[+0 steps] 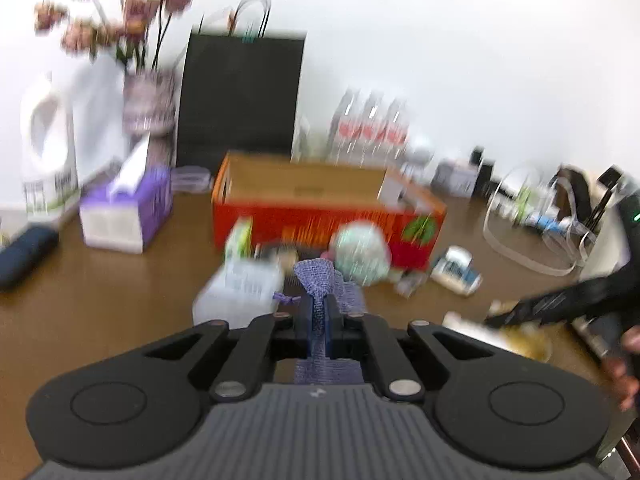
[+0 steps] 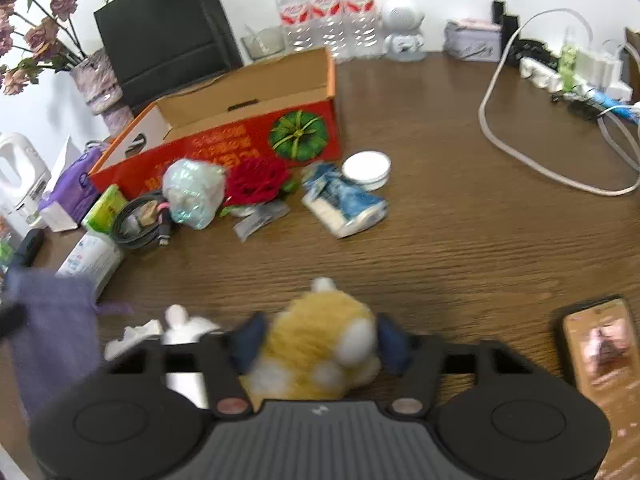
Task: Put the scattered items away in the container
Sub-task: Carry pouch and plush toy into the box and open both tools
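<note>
A purple mesh pouch (image 1: 320, 280) is pinched in the fully closed left hand-held gripper (image 1: 319, 312), lifted clear of the counter (image 2: 440, 240), presumably for carrying to the open red box (image 1: 320, 220) at twelve o'clock. The plush toy (image 2: 316, 344) is straddled by the half-open right hand-held gripper (image 2: 318, 342); whether it is actually squeezed cannot be told.

Left wrist view motion-blurred throughout, items before the red cardboard box (image 1: 320, 220) indistinct, phone (image 2: 604, 356) right of the plush toy (image 2: 316, 344) cut off by the frame edge, box lettering unreadable
</note>
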The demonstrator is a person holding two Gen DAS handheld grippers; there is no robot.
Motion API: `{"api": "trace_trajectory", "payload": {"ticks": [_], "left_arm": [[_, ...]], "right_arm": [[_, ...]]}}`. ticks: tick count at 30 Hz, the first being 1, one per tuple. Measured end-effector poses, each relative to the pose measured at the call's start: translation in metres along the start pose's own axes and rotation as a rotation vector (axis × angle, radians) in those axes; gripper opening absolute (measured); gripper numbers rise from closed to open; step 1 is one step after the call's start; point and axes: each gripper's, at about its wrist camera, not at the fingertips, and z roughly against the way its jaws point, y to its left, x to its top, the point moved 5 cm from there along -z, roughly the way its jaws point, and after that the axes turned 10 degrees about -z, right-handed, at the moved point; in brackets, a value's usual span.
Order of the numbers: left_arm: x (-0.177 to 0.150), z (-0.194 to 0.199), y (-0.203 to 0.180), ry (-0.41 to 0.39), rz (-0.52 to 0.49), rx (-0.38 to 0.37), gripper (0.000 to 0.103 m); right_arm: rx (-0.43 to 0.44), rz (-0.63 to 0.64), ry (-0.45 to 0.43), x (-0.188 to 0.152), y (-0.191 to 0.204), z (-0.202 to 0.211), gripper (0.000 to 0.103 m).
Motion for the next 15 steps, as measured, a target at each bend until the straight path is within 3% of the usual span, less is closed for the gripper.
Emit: {"api": "trace_trajectory", "payload": {"ticks": [4, 9, 15], "left_arm": [[0.015, 0.01, 0.004, -0.034, 0.024, -0.002, 0.006], [0.035, 0.019, 0.014, -0.094, 0.049, -0.021, 0.006], [0.08, -0.016, 0.027, -0.114, 0.034, -0.04, 0.006]], "right_arm": [[0.028, 0.017, -0.019, -0.001, 0.007, 0.001, 0.042], [0.096, 0.051, -0.096, 0.009, 0.018, 0.033, 0.042], [0.176, 0.106, -0.199, 0.065, 0.038, 0.066, 0.042]]}}
